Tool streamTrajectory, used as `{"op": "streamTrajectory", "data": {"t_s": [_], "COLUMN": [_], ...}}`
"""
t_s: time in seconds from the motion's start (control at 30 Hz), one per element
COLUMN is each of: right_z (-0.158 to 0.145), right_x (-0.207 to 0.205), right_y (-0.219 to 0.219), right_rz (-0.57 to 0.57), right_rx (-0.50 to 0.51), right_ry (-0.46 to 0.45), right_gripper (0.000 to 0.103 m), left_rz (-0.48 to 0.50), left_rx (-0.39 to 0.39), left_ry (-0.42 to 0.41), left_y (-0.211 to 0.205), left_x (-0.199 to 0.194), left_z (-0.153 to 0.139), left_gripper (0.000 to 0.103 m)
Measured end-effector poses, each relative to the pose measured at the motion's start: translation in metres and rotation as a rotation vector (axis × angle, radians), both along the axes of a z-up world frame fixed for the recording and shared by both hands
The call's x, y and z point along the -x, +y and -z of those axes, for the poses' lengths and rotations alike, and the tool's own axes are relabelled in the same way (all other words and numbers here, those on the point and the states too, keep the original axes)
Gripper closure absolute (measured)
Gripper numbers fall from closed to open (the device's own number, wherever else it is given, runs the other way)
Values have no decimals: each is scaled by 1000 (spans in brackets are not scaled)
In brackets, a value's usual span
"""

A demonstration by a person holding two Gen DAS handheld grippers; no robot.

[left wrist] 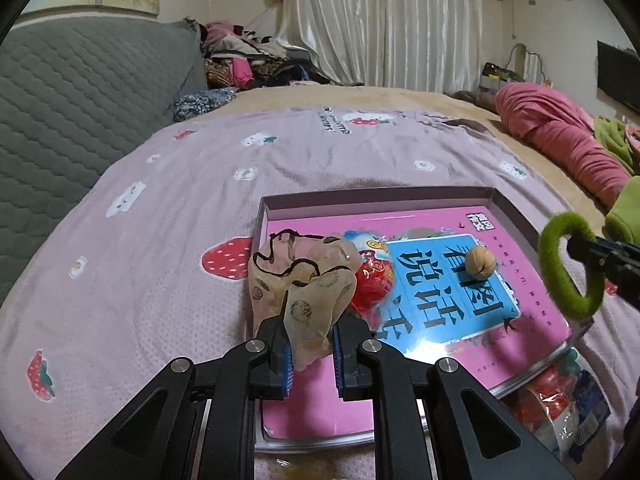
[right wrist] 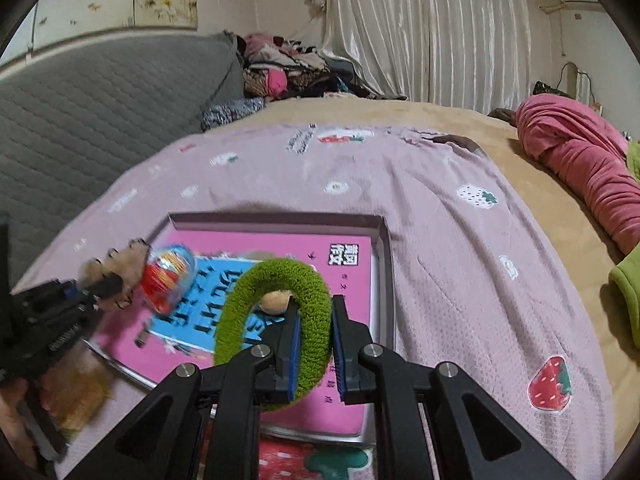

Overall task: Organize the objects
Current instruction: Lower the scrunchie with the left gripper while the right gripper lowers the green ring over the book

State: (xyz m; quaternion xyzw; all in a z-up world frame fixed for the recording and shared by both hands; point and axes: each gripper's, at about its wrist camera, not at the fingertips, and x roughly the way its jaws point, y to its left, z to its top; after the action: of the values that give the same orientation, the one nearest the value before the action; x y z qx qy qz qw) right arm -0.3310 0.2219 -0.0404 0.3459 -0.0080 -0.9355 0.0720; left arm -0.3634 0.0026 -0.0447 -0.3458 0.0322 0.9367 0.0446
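Left claw (left wrist: pixel 312 344) grips a sheer scrunchie (left wrist: pixel 298 280); right claw (right wrist: pixel 314 354) grips a green scrunchie (right wrist: pixel 276 320). Both hang over the box (left wrist: pixel 508 208) on the bed, which already holds book (left wrist: pixel 432 280), walnut (left wrist: pixel 480 263) and candy (left wrist: pixel 374 276). Remaining, seemingly: release both.

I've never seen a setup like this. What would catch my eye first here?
Probably the shallow box on the strawberry-print bedspread, filled by a bright pink-and-blue book with a walnut resting on it. Above its left edge, the left gripper clamps a sheer spotted sock, while the right gripper pinches a fuzzy green hair ring over the book.
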Motion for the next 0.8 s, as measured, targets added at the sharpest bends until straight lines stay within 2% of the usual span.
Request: {"op": "streamTrajectory", "data": {"t_s": [0.27, 0.47, 0.67, 0.73, 0.8], "right_z": [27, 37, 40, 40, 39], "right_x": [12, 15, 20, 20, 19], "right_y": [-7, -14, -11, -11, -11], "right_rz": [3, 3, 13, 12, 12], "right_rx": [-83, -141, -154, -151, -151], "right_ry": [-88, -120, -140, -142, -141], "right_gripper": [89, 88, 88, 88, 88], "left_rz": [17, 26, 16, 18, 23], "left_rx": [-3, -13, -27, -24, -19], "left_ry": [-70, -103, -122, -127, -131], "left_y": [0, 0, -3, -2, 0], "left_x": [7, 9, 10, 10, 9], "left_z": [12, 17, 19, 18, 19], "left_gripper": [87, 86, 78, 71, 70]}}
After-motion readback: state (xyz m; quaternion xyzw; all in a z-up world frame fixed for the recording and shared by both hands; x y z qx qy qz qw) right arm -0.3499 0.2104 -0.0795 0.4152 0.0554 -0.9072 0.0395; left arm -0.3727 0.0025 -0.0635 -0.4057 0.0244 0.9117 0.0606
